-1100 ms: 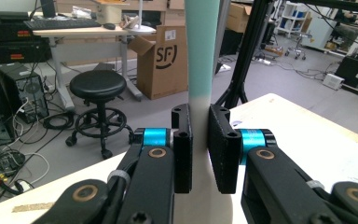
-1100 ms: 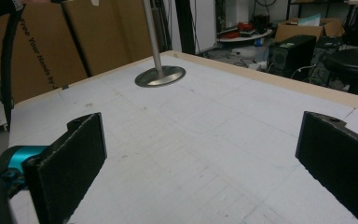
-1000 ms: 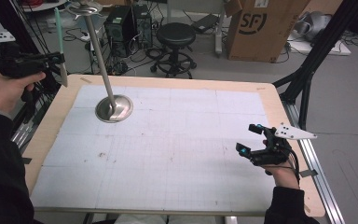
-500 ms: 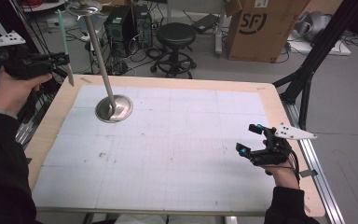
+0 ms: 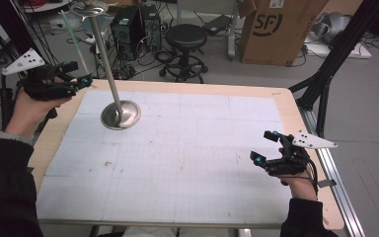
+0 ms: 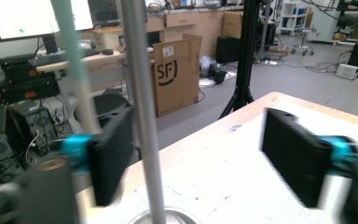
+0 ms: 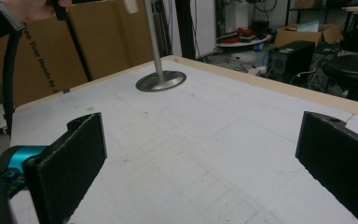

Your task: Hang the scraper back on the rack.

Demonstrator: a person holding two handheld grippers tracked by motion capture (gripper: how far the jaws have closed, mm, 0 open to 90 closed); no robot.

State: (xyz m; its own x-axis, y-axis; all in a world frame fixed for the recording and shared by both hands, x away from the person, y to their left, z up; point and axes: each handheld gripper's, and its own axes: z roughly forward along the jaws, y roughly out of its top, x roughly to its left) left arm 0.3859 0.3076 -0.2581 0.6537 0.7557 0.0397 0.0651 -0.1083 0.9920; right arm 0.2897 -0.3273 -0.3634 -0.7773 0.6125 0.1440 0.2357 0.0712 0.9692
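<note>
Backing left hand-held gripper (image 5: 81, 81) off pale green stick (image 5: 74, 37) hung from metal stand (image 5: 109, 69) at bench (image 5: 187, 197) far-left corner: jaws just opened wide, empty. Best withdraw straight, clear of pole. Right hand-held gripper (image 5: 266, 147) open, empty, idle near right edge.

Even, soft room light falls from above; the white counter (image 5: 187, 148) looks bright, with faint shadows. The left gripper view is smeared by motion blur, worst on its claw (image 6: 205, 163) and the pole (image 6: 142, 116). The right gripper view is sharper, its near jaws soft.
</note>
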